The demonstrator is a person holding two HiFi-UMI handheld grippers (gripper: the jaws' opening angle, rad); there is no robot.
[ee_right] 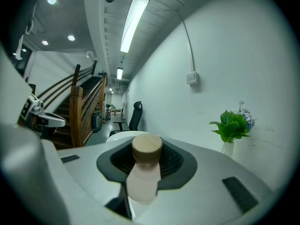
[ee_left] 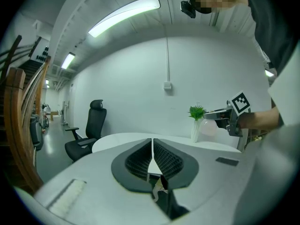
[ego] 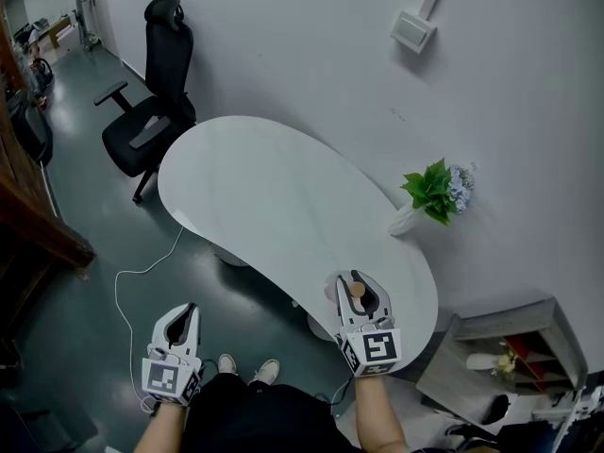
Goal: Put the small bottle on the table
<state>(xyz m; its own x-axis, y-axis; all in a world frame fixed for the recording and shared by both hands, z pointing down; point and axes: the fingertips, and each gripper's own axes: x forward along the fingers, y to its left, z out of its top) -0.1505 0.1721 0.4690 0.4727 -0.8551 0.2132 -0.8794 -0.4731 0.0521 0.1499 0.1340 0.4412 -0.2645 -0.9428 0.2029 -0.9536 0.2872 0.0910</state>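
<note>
A small pale pink bottle [ee_right: 143,177] with a round wooden cap sits upright between the jaws of my right gripper [ee_right: 147,161], which is shut on it. In the head view the right gripper [ego: 359,295] hovers over the near right end of the white oval table [ego: 264,196], the bottle's cap [ego: 357,291] showing between its jaws. My left gripper [ego: 181,324] hangs over the floor to the left of the table, its jaws closed together with nothing in them. In the left gripper view the left gripper [ee_left: 152,161] is shut and the bottle [ee_left: 208,127] shows held at the right.
A white vase with a green plant [ego: 432,193] stands on the table's far right edge by the wall. A black office chair [ego: 151,92] sits at the table's far left end. A grey shelf unit [ego: 514,347] is at the right. A cable [ego: 132,281] runs over the floor.
</note>
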